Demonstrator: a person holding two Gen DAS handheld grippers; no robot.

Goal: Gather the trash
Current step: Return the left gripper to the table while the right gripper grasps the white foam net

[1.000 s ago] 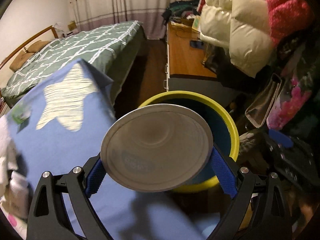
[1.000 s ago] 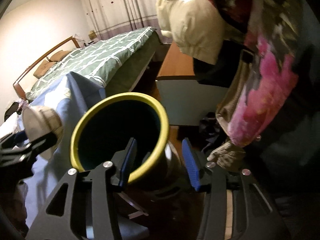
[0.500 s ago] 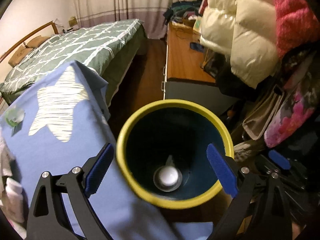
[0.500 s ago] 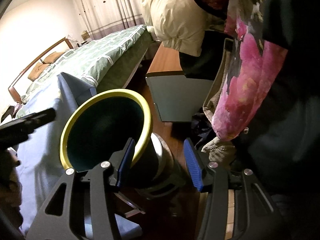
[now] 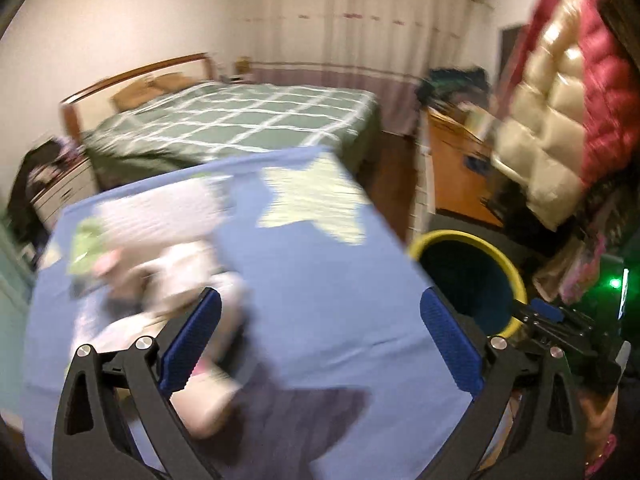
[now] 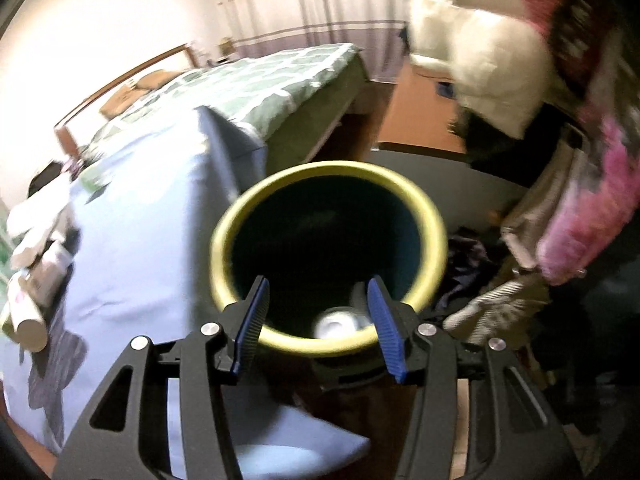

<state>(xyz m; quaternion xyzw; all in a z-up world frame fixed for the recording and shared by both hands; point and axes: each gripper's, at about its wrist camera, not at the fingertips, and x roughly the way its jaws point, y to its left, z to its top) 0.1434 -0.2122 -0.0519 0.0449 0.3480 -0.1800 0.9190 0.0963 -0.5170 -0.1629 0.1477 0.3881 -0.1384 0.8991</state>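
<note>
A dark bin with a yellow rim (image 6: 328, 256) stands on the floor beside the table with the blue cloth (image 5: 320, 280). A round silver can (image 6: 336, 324) lies at its bottom. My right gripper (image 6: 320, 320) is open over the bin's near rim, holding nothing. My left gripper (image 5: 320, 336) is open and empty above the blue cloth. A blurred heap of white and pink trash (image 5: 160, 280) lies on the cloth at the left; it also shows in the right wrist view (image 6: 36, 248). The bin also shows in the left wrist view (image 5: 468, 276) at the right.
A bed with a green checked cover (image 5: 240, 120) lies behind the table. A wooden desk (image 5: 460, 176) stands at the back right. Padded coats (image 5: 560, 112) and a pink flowered garment (image 6: 592, 208) hang on the right, close to the bin.
The left gripper let the silver can drop into the bin, then swung left and up over the blue cloth. The right gripper shifted over the bin's mouth.
</note>
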